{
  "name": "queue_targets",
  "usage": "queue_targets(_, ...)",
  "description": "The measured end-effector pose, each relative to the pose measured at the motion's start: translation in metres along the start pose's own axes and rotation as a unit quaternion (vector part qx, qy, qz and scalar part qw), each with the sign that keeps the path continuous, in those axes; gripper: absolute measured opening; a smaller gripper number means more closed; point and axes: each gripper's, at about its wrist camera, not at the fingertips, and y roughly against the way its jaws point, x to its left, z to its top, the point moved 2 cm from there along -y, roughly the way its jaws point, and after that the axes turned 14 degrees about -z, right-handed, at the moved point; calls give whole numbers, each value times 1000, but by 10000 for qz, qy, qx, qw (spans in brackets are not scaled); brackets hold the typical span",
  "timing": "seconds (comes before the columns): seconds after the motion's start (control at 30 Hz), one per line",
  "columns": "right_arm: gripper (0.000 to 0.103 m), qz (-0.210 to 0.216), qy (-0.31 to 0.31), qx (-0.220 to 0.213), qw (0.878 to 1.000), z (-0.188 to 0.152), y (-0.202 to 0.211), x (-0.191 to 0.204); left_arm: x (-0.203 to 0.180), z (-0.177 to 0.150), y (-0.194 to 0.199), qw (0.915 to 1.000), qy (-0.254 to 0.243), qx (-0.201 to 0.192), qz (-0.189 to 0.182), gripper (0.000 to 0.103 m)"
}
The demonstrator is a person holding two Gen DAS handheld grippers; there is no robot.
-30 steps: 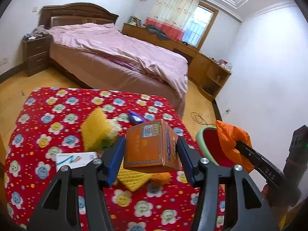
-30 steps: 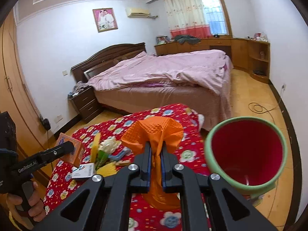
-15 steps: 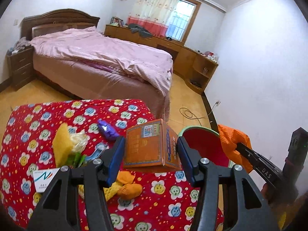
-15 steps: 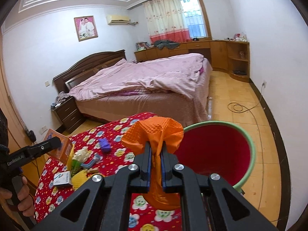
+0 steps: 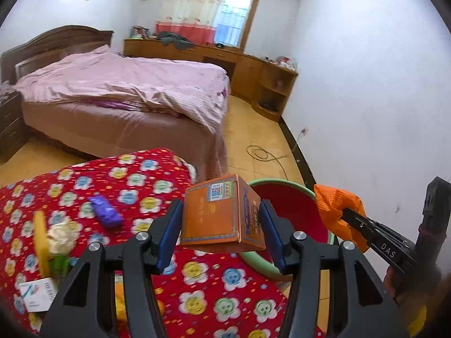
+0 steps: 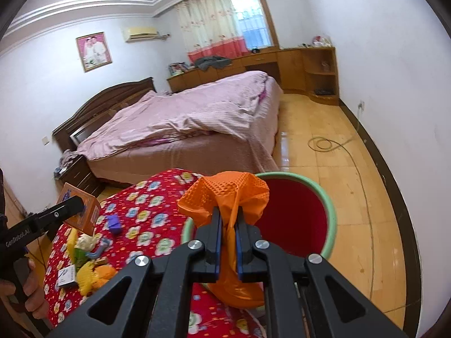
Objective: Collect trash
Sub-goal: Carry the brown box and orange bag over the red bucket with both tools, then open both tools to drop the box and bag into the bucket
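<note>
My left gripper (image 5: 221, 233) is shut on an orange cardboard box (image 5: 222, 214) and holds it above the table's right edge, beside the rim of a green bin with a red inside (image 5: 284, 202). My right gripper (image 6: 228, 232) is shut on a crumpled orange glove (image 6: 225, 197) and holds it over the near rim of the same bin (image 6: 296, 219). The left gripper with the box (image 6: 80, 211) shows at the left of the right wrist view. The glove (image 5: 335, 208) shows at the right of the left wrist view.
The table has a red flowered cloth (image 5: 135, 180) with loose trash: a purple wrapper (image 5: 105, 211), a yellow sponge (image 5: 39, 242), a white card box (image 5: 36, 295) and orange scraps (image 6: 104, 271). A pink bed (image 5: 121, 93) stands behind. A cable (image 6: 324, 143) lies on the floor.
Both grippers have swung right, from over the table toward the bin. The box now hangs by the bin's rim and the glove is over its opening. Both grips are unchanged.
</note>
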Motion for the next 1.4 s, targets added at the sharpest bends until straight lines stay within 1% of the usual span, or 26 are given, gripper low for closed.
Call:
queue_targets(0.2,9,-183,-222,242,9993,-8,-26,-28,-11,-9,-54,9991,-36,360,-222,56)
queue_targets(0.4,9,-310,-350,481,9977,-17,-51,-48,-19,-23,-97,9966,-123,720,-369,56)
queue_targets(0.57,11,-387,-369,617,9967,-23,-65,-57,-24,-32,-121,9943,-163,952,-441,56)
queue_targets(0.7,13,-433,-325,643,9965,-26,-71,-56,-26,-38,-133,9926,-175,1113,-461,56)
queue_targets(0.77,14,-439,-325,647,9964,-25,-73,-55,-26,-39,-137,9920,-171,1165,-460,56)
queue_targets(0.8,16,-436,-335,643,9964,-25,-73,-55,-26,-40,-138,9916,-163,1199,-459,56)
queue_targets(0.83,21,-427,-350,648,9964,-24,-75,-53,-26,-40,-138,9915,-155,1212,-449,56)
queue_targets(0.87,27,-409,-365,648,9964,-24,-75,-52,-26,-40,-139,9915,-156,1213,-440,60)
queue_targets(0.93,32,-392,-400,626,9965,-24,-74,-53,-27,-40,-137,9921,-186,1167,-409,65)
queue_targets(0.97,34,-387,-412,608,9965,-23,-73,-54,-28,-40,-136,9924,-207,1151,-395,65)
queue_targets(1.07,36,-384,-442,576,9966,-23,-69,-54,-31,-38,-133,9926,-280,1122,-373,65)
queue_targets(1.23,39,-332,-465,539,9969,-22,-60,-53,-30,-35,-123,9933,-237,1059,-393,65)
queue_targets(1.4,44,-233,-461,421,9978,-21,-43,-48,-30,-34,-102,9946,-162,955,-384,65)
